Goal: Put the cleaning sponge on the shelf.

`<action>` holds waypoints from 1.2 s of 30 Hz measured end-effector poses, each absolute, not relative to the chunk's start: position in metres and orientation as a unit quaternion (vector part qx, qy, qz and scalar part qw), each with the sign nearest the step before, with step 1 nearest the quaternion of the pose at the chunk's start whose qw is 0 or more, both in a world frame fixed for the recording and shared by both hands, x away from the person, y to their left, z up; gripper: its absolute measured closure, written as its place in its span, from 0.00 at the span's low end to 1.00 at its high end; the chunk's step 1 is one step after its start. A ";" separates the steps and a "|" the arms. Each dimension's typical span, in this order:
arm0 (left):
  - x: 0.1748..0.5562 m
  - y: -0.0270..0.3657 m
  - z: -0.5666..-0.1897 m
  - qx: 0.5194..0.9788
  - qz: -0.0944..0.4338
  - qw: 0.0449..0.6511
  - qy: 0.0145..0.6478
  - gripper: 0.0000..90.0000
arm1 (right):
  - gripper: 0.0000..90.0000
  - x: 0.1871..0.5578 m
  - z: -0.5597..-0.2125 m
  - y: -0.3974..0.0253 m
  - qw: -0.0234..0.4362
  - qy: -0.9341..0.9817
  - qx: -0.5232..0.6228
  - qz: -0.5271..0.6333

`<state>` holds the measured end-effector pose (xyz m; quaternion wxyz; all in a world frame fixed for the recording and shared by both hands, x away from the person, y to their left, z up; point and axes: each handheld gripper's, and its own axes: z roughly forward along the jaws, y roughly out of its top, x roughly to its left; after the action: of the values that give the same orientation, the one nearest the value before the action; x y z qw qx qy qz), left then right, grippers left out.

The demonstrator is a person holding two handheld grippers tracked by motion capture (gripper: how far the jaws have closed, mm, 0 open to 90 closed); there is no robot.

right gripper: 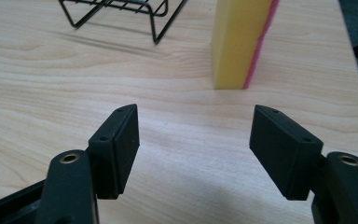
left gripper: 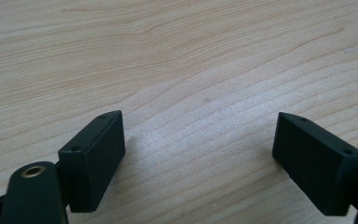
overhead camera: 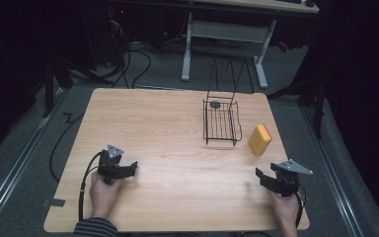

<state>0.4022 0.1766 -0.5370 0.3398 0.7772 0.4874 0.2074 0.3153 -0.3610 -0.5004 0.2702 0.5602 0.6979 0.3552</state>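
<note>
Sponge point(overhead camera: 260, 139), yellow with a pink face, stood on edge on the desk point(overhead camera: 177, 138), right side, just beside the black wire rack point(overhead camera: 221, 122). Right tongs point(overhead camera: 265, 177) sat near it, toward the person, jaws wide, gripping nothing, pointed at the sponge point(right gripper: 242, 42). Left tongs point(overhead camera: 131, 169) were well apart on the left, low over bare wood, jaws wide, empty too.

A yellow sponge point(overhead camera: 259, 139) with a pink scouring face stands upright on edge on the worktop point(overhead camera: 177, 148), just right of a black wire rack point(overhead camera: 221, 123).
</note>
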 end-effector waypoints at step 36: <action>0.402 0.177 -0.537 0.777 0.208 0.340 0.487 0.19 | 0.36 0.347 -0.455 -0.383 0.312 0.662 0.562 0.386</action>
<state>0.4024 0.1765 -0.5370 0.3400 0.7770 0.4874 0.2076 0.3470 -0.3831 -0.4549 0.3125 0.5616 0.6621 0.3856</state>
